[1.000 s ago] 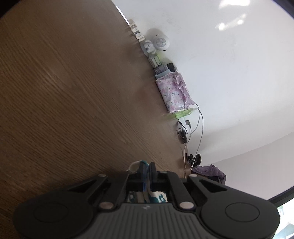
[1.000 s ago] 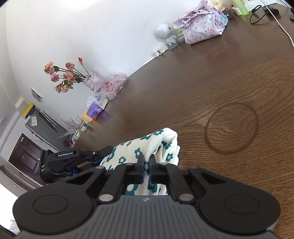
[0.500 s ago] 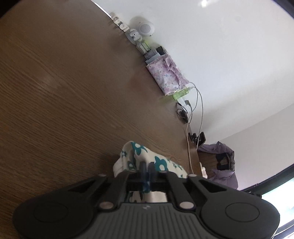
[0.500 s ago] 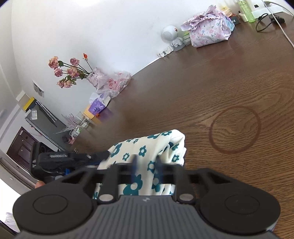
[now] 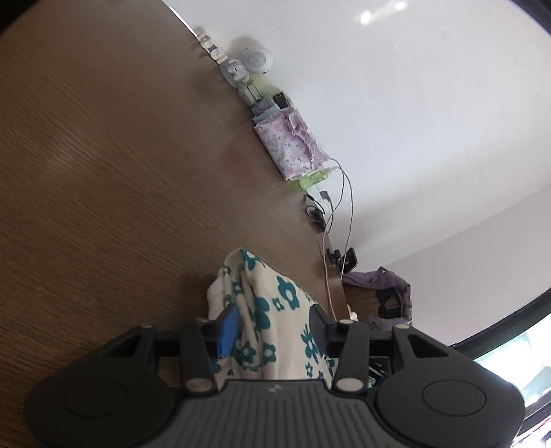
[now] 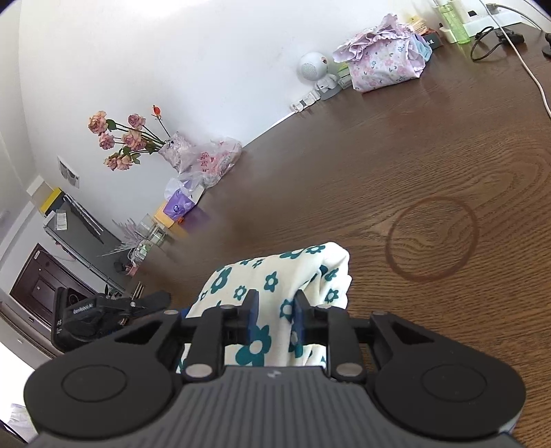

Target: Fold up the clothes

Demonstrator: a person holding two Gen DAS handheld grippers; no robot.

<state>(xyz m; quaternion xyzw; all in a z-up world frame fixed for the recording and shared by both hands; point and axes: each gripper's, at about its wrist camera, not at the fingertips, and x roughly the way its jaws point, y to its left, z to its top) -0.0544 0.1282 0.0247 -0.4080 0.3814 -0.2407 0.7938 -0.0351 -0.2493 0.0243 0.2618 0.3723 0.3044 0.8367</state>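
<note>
While it lies bunched on the dark brown wood-grain worktop (image 6: 396,165), the cream garment printed with teal flowers (image 6: 275,275) sits between both tools, its rounded fold lifted off the surface. In the right wrist view the right tool (image 6: 273,315) has its fingers parted, a band of the cloth running between them without being pinched. In the left wrist view the left tool (image 5: 273,325) is spread wider, its blue-padded finger (image 5: 228,327) beside one side of the cloth and the other finger on the far side; it is released too. The left tool's black body (image 6: 103,310) shows just beside the garment in the right wrist view. A dark ring stain (image 6: 432,237) marks the worktop near the garment. Along the worktop's far edge against the white wall stand a lilac floral cloth bundle (image 6: 382,67), a round white speaker-like gadget (image 6: 311,67), a green bottle (image 6: 456,26) and a vase of dusty-pink roses (image 6: 127,141); a white cable (image 6: 530,69) trails toward the corner.
</note>
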